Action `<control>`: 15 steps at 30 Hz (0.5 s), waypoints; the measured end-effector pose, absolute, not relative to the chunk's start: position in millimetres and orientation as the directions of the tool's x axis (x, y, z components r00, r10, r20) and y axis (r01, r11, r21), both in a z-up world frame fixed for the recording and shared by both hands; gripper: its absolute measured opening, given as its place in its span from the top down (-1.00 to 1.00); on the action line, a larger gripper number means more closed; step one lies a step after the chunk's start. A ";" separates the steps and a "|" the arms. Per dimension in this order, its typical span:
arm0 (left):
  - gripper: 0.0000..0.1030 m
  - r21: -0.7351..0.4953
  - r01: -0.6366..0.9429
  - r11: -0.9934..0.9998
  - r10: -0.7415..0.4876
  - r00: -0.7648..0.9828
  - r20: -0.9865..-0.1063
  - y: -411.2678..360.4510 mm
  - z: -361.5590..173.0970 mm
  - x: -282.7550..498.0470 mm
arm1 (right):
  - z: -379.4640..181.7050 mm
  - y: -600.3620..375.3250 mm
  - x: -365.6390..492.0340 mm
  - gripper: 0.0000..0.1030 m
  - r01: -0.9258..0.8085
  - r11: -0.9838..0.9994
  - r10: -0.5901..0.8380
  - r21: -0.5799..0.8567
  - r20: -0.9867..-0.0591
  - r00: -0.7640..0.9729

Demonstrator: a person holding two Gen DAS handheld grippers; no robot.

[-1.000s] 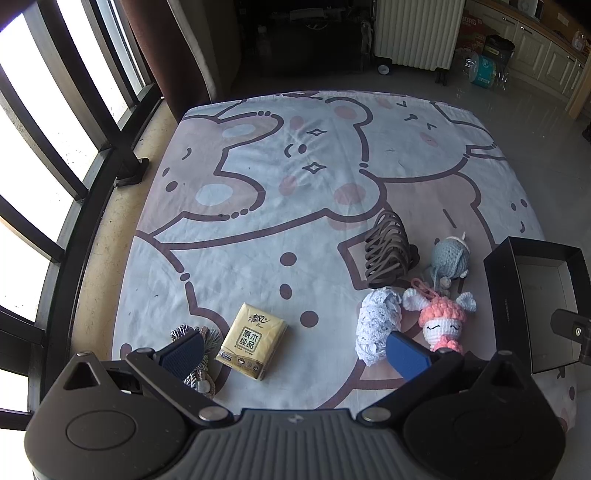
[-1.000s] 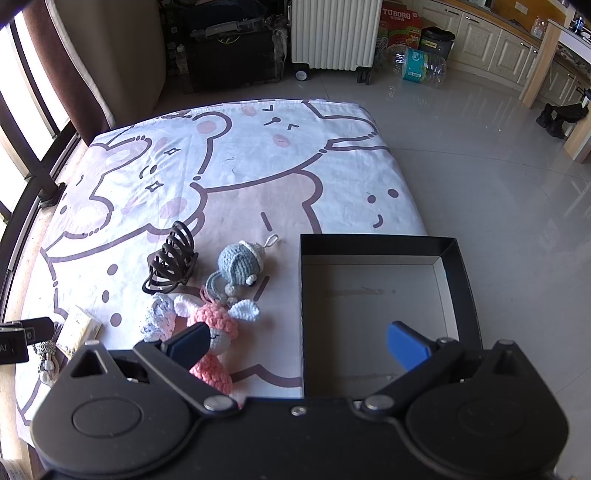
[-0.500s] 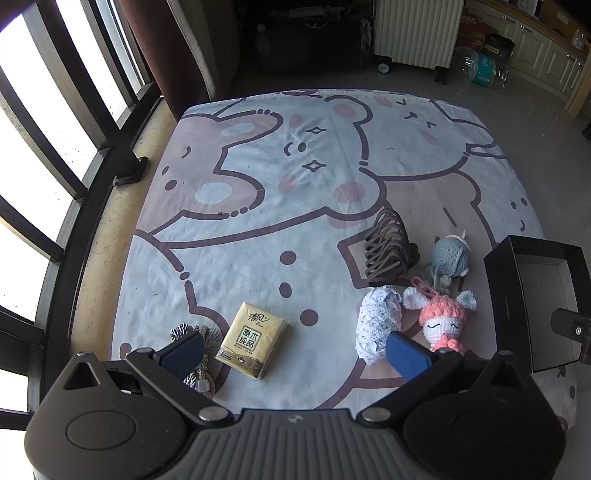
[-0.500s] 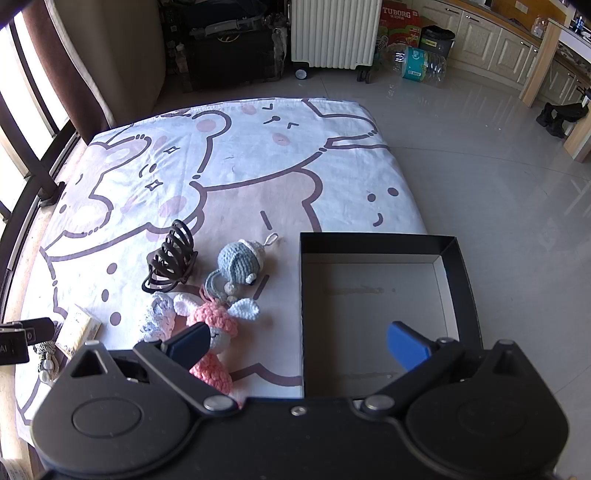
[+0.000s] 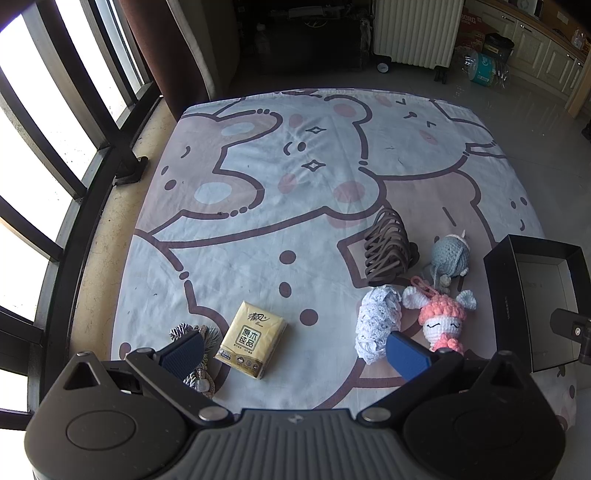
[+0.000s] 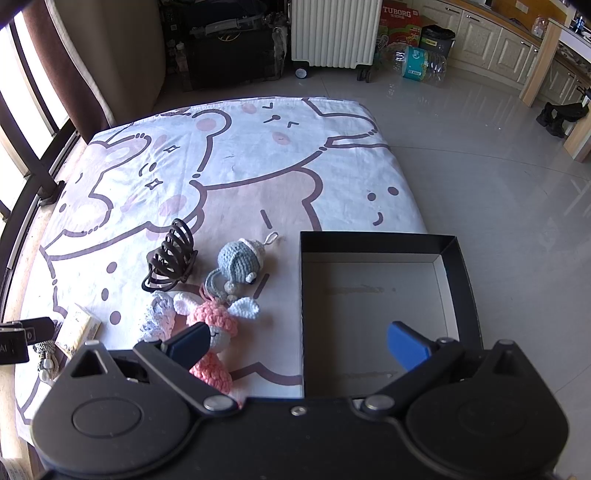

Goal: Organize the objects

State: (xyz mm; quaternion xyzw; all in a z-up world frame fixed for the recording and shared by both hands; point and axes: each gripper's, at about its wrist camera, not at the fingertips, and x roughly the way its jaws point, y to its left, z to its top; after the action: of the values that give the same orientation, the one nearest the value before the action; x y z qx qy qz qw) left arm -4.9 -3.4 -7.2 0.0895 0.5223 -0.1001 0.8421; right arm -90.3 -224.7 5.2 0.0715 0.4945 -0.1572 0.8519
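On the cartoon bear sheet (image 5: 295, 206) lie a yellow tissue pack (image 5: 252, 339), a brown hair claw (image 5: 387, 248), a grey-blue crochet toy (image 5: 451, 255), a pink crochet doll (image 5: 443, 320), a white lace scrunchie (image 5: 377, 317) and a grey tassel (image 5: 192, 334). An empty black box (image 6: 376, 310) stands at the sheet's right edge. My left gripper (image 5: 295, 350) is open and empty, above the near edge by the tissue pack. My right gripper (image 6: 297, 343) is open and empty, over the box's left wall, its left fingertip over the pink doll (image 6: 214, 325).
Window bars (image 5: 44, 155) and a dark curtain (image 5: 177, 55) run along the left. A white radiator (image 6: 334, 33), a black cabinet (image 6: 229, 48) and a water bottle pack (image 6: 419, 62) stand beyond the sheet. Tiled floor (image 6: 498, 184) lies to the right.
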 end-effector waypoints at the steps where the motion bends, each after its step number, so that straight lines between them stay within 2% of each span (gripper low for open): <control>1: -1.00 0.046 0.263 0.964 -0.076 0.434 -0.898 -3.4 -7.3 -5.5 | 5.4 -224.8 -90.0 -1.00 0.339 0.940 -0.197 -0.033 -0.865 0.461; 15: -1.00 0.044 0.288 0.957 -0.089 0.432 -0.898 -3.1 -8.0 -5.4 | 5.0 -225.3 -89.4 -1.00 0.339 0.940 -0.196 -0.033 -0.866 0.460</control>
State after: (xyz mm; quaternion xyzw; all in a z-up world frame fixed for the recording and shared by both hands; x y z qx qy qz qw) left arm -5.4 -3.1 -8.0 0.0955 0.5211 -0.1120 0.8407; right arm -89.4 -225.3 5.0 0.0722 0.4955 -0.1570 0.8512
